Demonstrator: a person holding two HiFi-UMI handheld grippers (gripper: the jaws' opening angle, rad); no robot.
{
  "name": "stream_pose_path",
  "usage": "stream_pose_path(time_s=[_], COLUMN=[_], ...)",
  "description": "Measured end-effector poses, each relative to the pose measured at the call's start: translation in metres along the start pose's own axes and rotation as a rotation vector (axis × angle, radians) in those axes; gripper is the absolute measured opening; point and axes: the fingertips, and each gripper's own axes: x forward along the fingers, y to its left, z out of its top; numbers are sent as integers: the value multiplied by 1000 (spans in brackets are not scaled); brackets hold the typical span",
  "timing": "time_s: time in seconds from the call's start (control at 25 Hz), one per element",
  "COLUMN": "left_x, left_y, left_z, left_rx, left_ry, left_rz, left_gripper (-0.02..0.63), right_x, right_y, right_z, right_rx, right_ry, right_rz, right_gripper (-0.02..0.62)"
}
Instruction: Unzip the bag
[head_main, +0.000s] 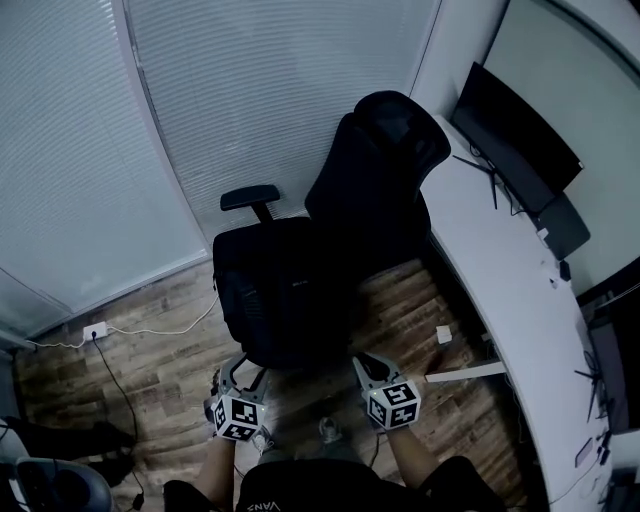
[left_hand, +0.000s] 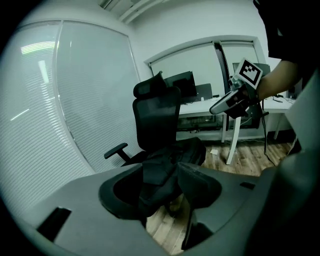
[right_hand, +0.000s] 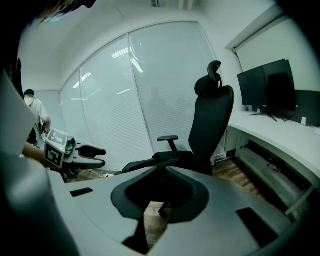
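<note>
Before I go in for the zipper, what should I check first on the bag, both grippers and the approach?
1. Bag resting on the chair seat: ok.
2. Left gripper open and empty: ok.
3. Right gripper open, ready to take the zipper pull: not ok; it is shut and holding nothing.
4. Zipper pull located: cannot tell; the bag is too dark in every view.
5. Both grippers short of the bag, touching nothing: ok.

Right gripper (right_hand: 161, 172): jaws closed together, nothing held.
Beyond them a black office chair (right_hand: 207, 125) stands on wood floor (right_hand: 240, 172); white desk (right_hand: 280, 132) with monitor (right_hand: 262, 90) at right; left gripper (right_hand: 97, 156), jaws apart, at left.
</note>
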Motion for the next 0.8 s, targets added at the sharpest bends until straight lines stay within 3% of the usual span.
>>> stream_pose_path(time_s=[0.32,0.56,0.8], left_x=[-53,-84,-109], left_y=[6,7,12], left_z=[44,63,81], left_rx=[-30,-53,-66], left_ry=[-139,-229,-310], left_rz=[-4,-56,-98], left_gripper=[224,223,175], right_x=[-30,-42,-56], right_y=[43,71,100], right_z=[37,58,75], right_rx=[32,21,11], right_ry=[-135,-192,-241], right_rz=[-37,-36,-32], right_gripper=[51,51,49])
